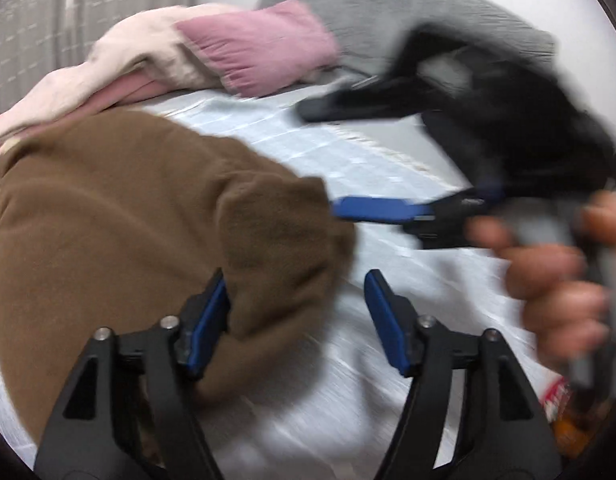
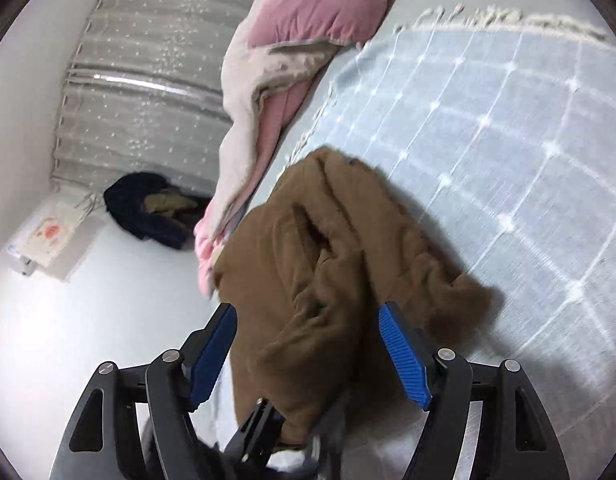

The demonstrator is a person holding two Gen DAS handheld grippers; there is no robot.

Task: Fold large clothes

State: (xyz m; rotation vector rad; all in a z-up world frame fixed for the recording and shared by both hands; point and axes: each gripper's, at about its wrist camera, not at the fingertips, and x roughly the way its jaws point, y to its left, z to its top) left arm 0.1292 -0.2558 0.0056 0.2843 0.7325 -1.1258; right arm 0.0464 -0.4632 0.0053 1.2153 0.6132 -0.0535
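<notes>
A brown fleece garment [image 1: 128, 240] lies bunched on a bed covered by a pale blue checked blanket [image 1: 348, 160].

Left wrist view: the left gripper [image 1: 296, 320] has its blue fingers [image 1: 382, 320] spread apart, released. A fold of the garment bulges into the gap from 9 o'clock, touching the left finger, while the right finger is over bare blanket. The right gripper [image 1: 372, 210] enters from 3 o'clock, blurred, with one blue finger reaching the garment's edge; a hand [image 1: 548, 276] grips its handle. Behind, at 12 o'clock, lie a pink pillow [image 1: 260, 48] and a cream cover [image 1: 120, 64], with a grey pillow [image 1: 388, 12] at 1 o'clock.

Right wrist view: the right gripper [image 2: 308, 344] is also released, fingers [image 2: 404, 348] wide. A hanging bunch of the garment [image 2: 328, 260] fills the space between them; whether it touches them I cannot tell. The left gripper [image 2: 260, 428] shows at 6 o'clock, at the garment's lower edge. The blanket [image 2: 488, 120] spreads toward 2 o'clock, the pink pillow [image 2: 320, 4] sits at 12 o'clock. On the floor at 9 o'clock lies a dark clothes heap [image 2: 152, 208] beside a curtain [image 2: 148, 80].
</notes>
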